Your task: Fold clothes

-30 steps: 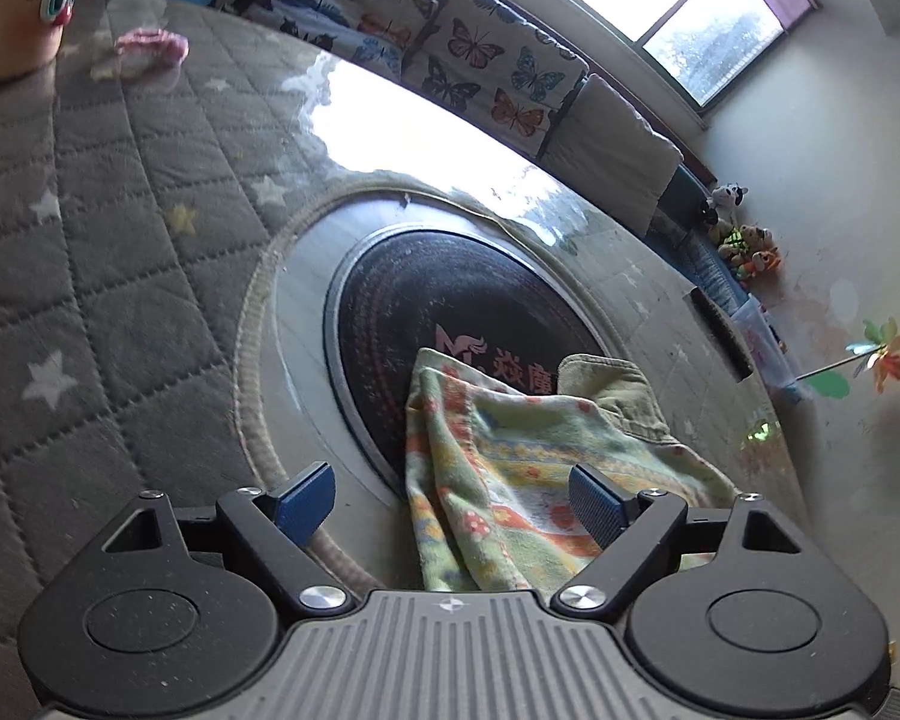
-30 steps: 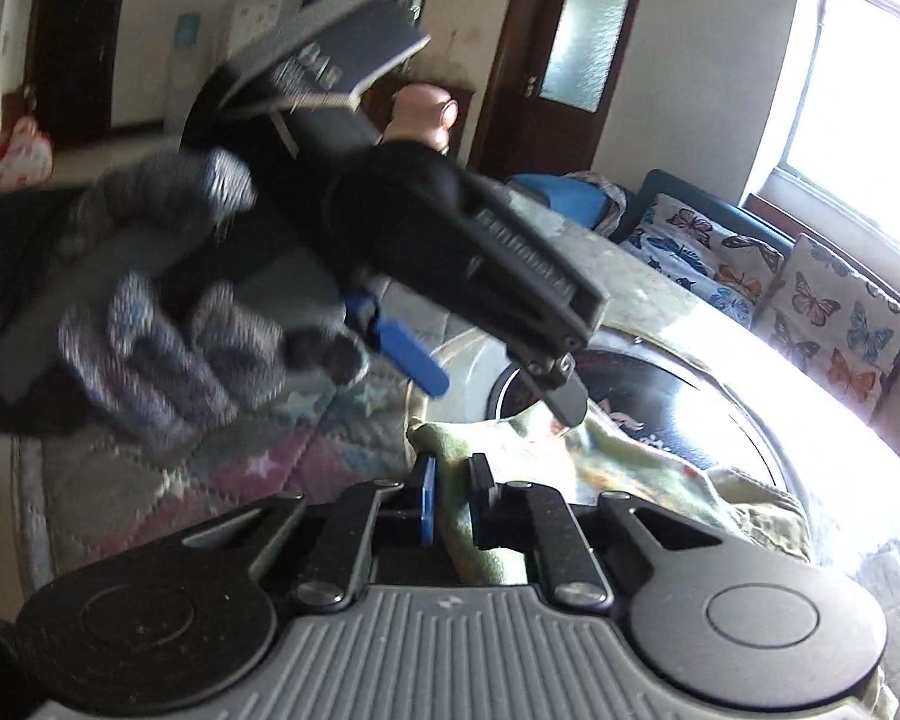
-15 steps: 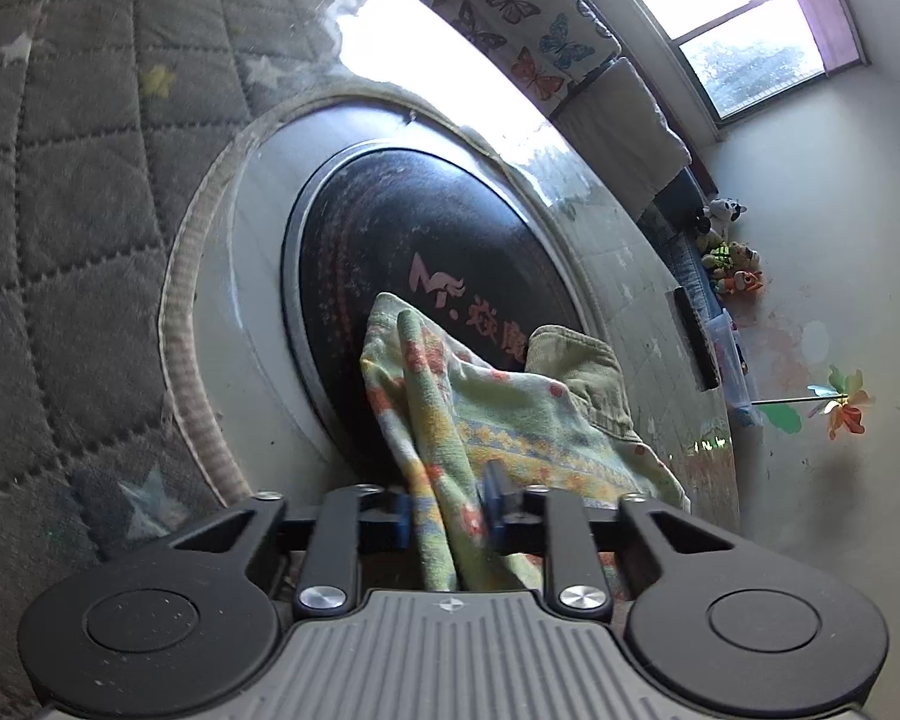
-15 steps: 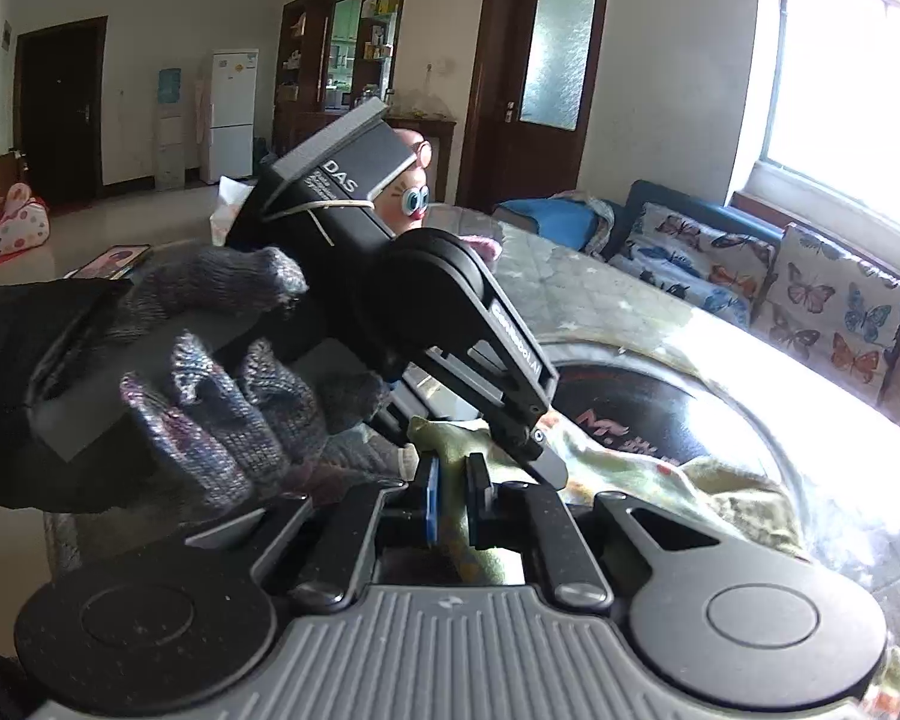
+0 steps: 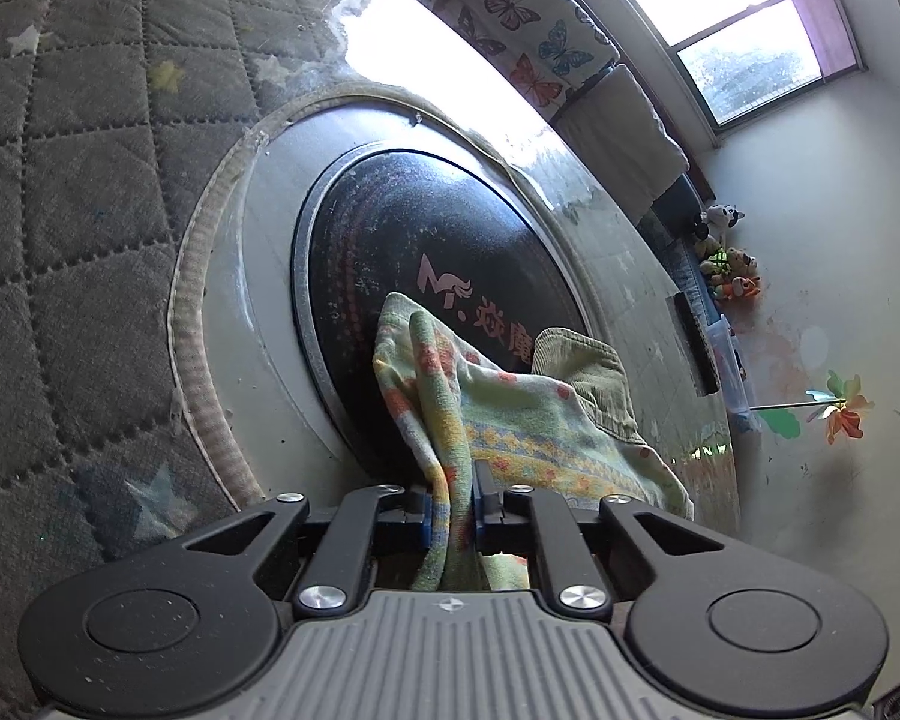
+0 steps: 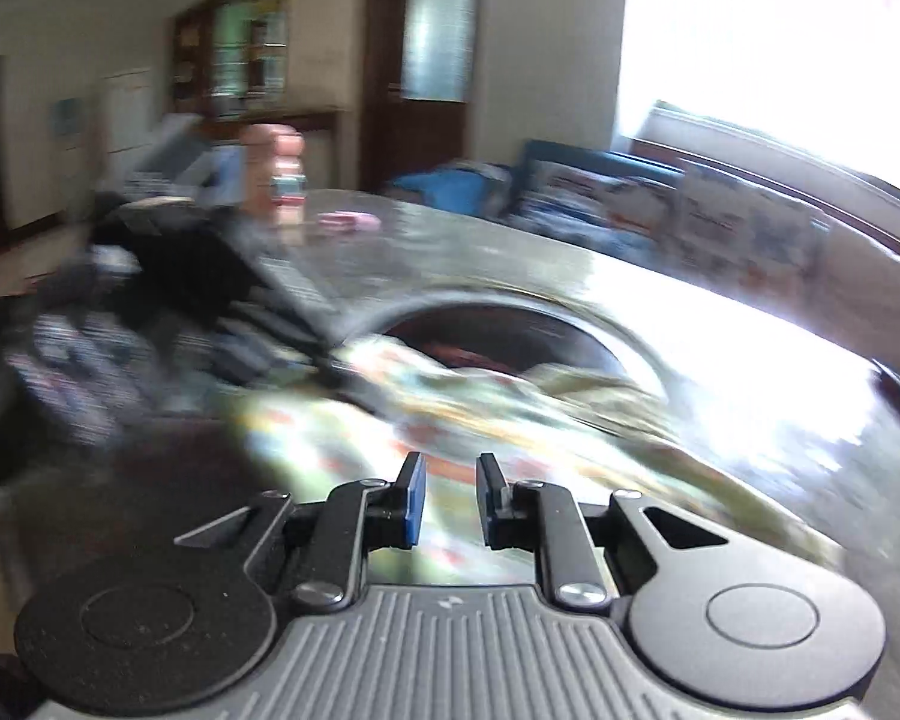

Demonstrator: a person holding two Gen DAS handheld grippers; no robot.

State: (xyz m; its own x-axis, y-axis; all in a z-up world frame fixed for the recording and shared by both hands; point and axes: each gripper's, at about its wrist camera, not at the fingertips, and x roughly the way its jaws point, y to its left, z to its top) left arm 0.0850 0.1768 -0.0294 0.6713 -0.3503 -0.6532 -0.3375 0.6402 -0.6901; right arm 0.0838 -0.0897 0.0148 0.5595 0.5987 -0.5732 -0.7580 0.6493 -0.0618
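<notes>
Now left gripper (image 5: 453, 510) pinches the garment (image 5: 510, 420).

Quilted star-print table cover (image 5: 78, 192), black round hotplate (image 5: 426, 276), butterfly cushions (image 5: 528, 18).

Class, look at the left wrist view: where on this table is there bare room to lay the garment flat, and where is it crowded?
Free: the quilted cover left of the striped trim, and the black disc above the patterned garment. Crowded: the disc's near edge, where the left gripper pinches the garment.
</notes>
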